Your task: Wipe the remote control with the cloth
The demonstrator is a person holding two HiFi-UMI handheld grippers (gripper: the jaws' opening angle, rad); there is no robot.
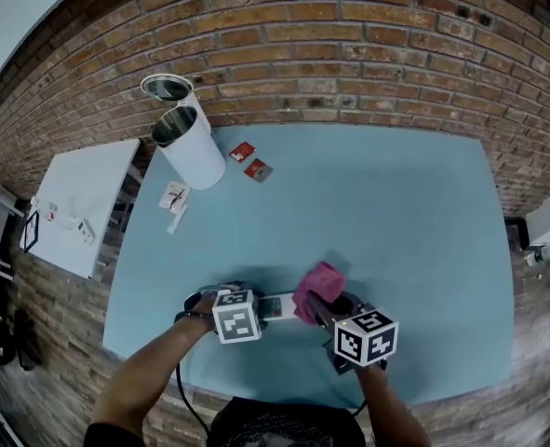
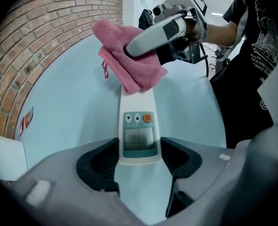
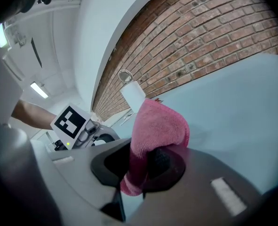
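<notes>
A slim white remote control (image 2: 139, 131), with a small screen and an orange button, lies on the light blue table (image 1: 405, 222) near its front edge. My left gripper (image 2: 139, 157) points steeply down over the remote's near end, and both pads touch its sides. A folded pink cloth (image 2: 129, 60) rests on the remote's far end, with my right gripper (image 3: 146, 166) shut on it. In the head view the cloth (image 1: 318, 285) sits just right of the remote (image 1: 275, 307), between the two marker cubes. The right gripper's own view shows the cloth (image 3: 157, 126) bulging out of the jaws.
A tall white tumbler (image 1: 189, 147) stands at the table's back left, its lid (image 1: 167, 87) behind it. Two red packets (image 1: 243, 152) and small white items (image 1: 173, 196) lie nearby. A white side table (image 1: 84, 203) stands to the left. A brick wall (image 1: 349, 45) runs behind.
</notes>
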